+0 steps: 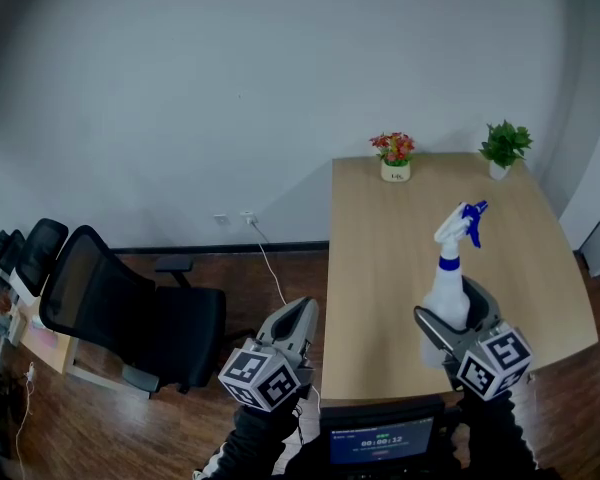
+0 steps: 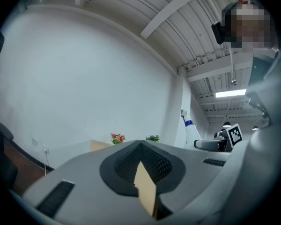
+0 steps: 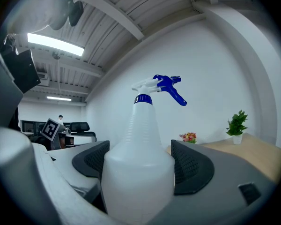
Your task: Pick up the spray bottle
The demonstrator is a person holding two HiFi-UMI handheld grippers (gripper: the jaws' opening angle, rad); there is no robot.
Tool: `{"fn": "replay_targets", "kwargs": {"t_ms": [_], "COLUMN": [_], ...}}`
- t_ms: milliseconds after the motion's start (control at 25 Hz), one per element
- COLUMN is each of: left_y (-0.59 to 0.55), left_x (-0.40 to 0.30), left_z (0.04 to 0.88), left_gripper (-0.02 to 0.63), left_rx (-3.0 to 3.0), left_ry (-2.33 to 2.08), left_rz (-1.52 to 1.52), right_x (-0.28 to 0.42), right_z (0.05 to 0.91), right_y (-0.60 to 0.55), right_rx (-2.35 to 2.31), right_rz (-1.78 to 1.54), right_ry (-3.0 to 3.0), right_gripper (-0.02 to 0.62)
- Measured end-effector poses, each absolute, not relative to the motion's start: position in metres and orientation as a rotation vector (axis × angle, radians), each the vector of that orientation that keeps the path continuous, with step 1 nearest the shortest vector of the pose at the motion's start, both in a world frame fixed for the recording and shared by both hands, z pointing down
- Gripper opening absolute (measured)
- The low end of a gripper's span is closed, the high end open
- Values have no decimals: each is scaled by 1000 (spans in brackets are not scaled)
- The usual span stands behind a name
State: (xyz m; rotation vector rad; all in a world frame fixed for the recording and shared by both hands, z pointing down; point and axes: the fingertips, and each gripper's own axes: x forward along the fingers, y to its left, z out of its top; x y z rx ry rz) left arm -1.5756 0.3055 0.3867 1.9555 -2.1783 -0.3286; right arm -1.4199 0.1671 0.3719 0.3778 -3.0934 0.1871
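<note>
A white spray bottle point(image 1: 448, 286) with a blue collar and blue trigger head stands upright between the jaws of my right gripper point(image 1: 458, 318), held above the near end of the wooden table point(image 1: 380, 298). In the right gripper view the bottle point(image 3: 139, 163) fills the gap, both pads pressed against its body. My left gripper point(image 1: 292, 326) hangs off the table's left edge over the floor, jaws closed together with nothing in them. From the left gripper view point(image 2: 141, 146) the bottle point(image 2: 189, 131) shows far right.
A small pot of red flowers point(image 1: 394, 155) and a green potted plant point(image 1: 504, 148) stand at the table's far end. A black office chair point(image 1: 120, 313) sits on the dark floor to the left. A white cable point(image 1: 270, 258) runs down from a wall socket.
</note>
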Motion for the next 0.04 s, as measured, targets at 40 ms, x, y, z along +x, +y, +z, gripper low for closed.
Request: {"fn": "replay_targets", "kwargs": {"t_ms": [40], "left_y": [304], "left_x": [-1575], "left_z": [387], "left_gripper": [5], "left_rx": [1954], "left_ry": [-2175], "left_rz": [-337], "right_x": [-1419], "right_z": [373], "right_y": [167], "right_rx": [374], "right_rz": [189], "right_ry": [-3094], "right_gripper": [402]}}
